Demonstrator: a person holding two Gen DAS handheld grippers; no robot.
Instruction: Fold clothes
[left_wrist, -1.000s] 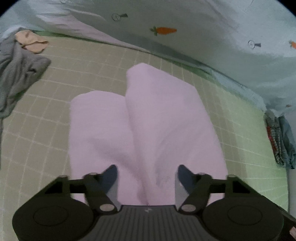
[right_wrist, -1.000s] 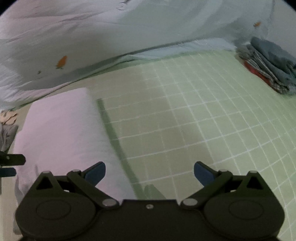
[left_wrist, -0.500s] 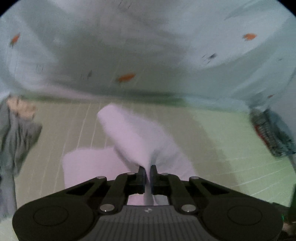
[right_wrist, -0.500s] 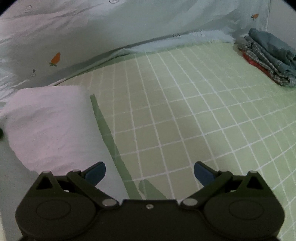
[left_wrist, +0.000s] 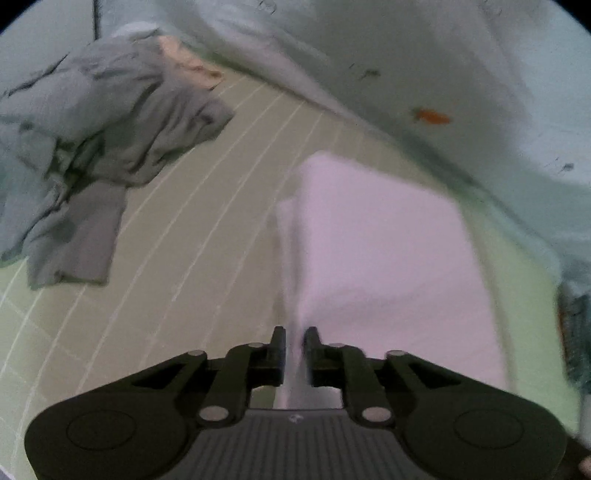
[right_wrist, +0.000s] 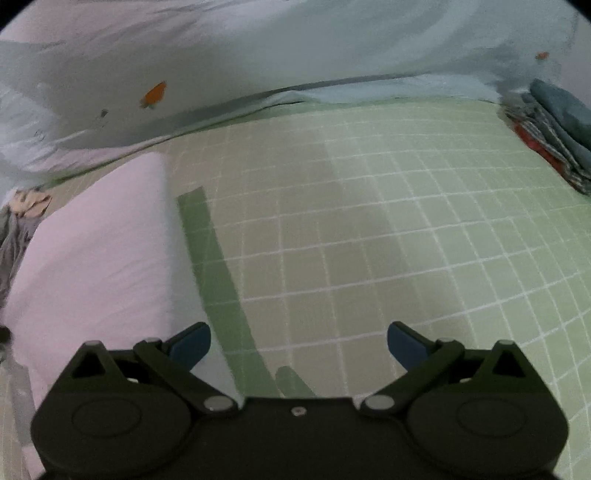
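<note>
Two tools are in your hands. Your left tool (left_wrist: 294, 345) is clamped on a near edge of the pink cloth (left_wrist: 376, 236), with a thin ridge of fabric running up between its closed fingers. Your right tool (right_wrist: 298, 341) is spread wide with nothing between its blue-padded fingertips (right_wrist: 402, 341), hanging above the green checked sheet (right_wrist: 369, 229).

From the left wrist view, the pink cloth spreads away from the tool toward the far right, lying on the sheet in a roughly rectangular shape, its left side raised where you pinch it. From the right wrist view, the same cloth sits at the near left, just beside a dark green strip (right_wrist: 210, 266) on the sheet.

Farther left in the left wrist view, a crumpled grey garment (left_wrist: 96, 147) lies well apart from the pink cloth. At the far right of the right wrist view, a stack of folded clothes (right_wrist: 550, 133) rests near the sheet's edge. Beyond everything, a pale blue carrot-print cover (right_wrist: 258, 55) rises along the far side.
</note>
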